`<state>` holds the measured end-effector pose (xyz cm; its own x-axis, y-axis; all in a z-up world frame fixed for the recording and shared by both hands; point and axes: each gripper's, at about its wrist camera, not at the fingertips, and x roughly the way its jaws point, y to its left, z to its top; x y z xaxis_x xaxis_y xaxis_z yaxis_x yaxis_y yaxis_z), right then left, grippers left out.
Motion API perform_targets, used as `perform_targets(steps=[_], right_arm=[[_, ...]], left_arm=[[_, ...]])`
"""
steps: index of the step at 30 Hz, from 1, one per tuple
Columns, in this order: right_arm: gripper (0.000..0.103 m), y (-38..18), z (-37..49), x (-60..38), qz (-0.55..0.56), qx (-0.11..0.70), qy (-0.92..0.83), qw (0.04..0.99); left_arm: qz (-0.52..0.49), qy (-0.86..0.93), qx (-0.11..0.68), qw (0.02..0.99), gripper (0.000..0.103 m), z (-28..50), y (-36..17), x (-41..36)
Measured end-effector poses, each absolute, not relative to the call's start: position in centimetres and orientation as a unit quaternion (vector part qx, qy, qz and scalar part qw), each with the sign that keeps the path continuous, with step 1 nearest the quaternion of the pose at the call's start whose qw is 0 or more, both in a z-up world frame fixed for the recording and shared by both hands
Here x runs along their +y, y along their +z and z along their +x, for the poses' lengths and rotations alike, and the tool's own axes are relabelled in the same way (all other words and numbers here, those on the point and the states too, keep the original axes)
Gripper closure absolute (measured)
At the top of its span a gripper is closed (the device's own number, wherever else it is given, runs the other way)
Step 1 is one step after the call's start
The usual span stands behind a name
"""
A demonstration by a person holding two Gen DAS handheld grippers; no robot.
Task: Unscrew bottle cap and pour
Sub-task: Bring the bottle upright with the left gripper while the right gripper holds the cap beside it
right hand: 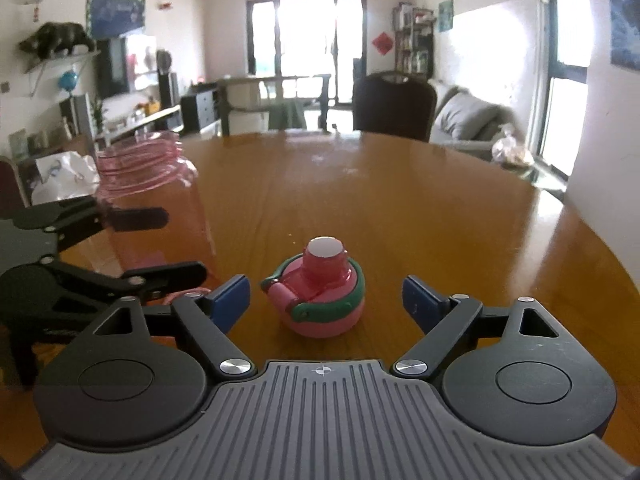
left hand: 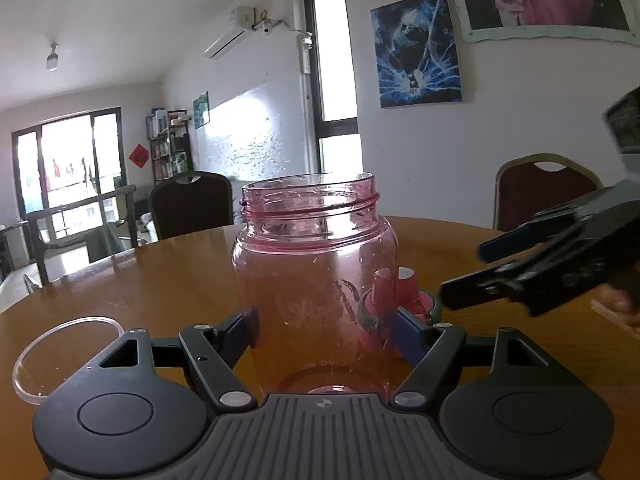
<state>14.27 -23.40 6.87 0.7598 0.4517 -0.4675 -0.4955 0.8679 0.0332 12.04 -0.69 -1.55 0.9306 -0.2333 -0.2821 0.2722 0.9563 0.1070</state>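
Right wrist: cap (right hand: 320, 294) (upright) lies between spread right claw (right hand: 326, 306) fingers.

A lived-in home is shown, an open living and dining room. A grey sofa (right hand: 464, 120) is seen at 2 o'clock beyond the round wooden surface (right hand: 360, 200), with padded chairs (right hand: 394, 106) drawn up at its far edge. A loaded bookshelf (right hand: 414, 42) is set beside the balcony doors (right hand: 306, 48) at 12 o'clock, posters (left hand: 416, 50) are hung on the white wall, and an air conditioner (left hand: 224, 42) is mounted near the ceiling.
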Motion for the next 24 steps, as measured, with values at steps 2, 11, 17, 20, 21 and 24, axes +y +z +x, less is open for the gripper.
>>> perform_targets(steps=[2, 11, 17, 20, 21, 24], right_arm=[[0.009, 7.1, 13.2, -23.2, -0.045, 0.23, 0.244, 0.941], [0.002, 8.3, 7.5, -21.8, -0.062, 0.183, 0.18, 0.965], [0.0, 9.0, 4.5, -21.8, -0.062, 0.145, 0.132, 0.979], [0.0, 9.0, 4.1, -22.3, -0.042, 0.136, 0.127, 0.982], [0.0, 9.0, 4.1, -22.4, -0.037, 0.136, 0.126, 0.982], [0.0, 8.9, 4.5, -22.9, -0.027, 0.134, 0.124, 0.983]], left_arm=[[0.074, -0.125, 0.13, 0.981, 0.013, 11.6, -1.2, -0.7], [0.062, -0.11, 0.104, 0.987, 0.001, 9.5, 0.3, -1.0], [0.041, -0.119, 0.101, 0.987, 0.001, 7.6, 0.8, -0.9], [0.031, -0.119, 0.101, 0.987, 0.002, 6.8, 0.9, -0.7], [0.03, -0.119, 0.099, 0.987, 0.003, 6.6, 0.8, -0.7], [0.027, -0.123, 0.105, 0.986, 0.004, 6.3, 0.5, -0.6]])
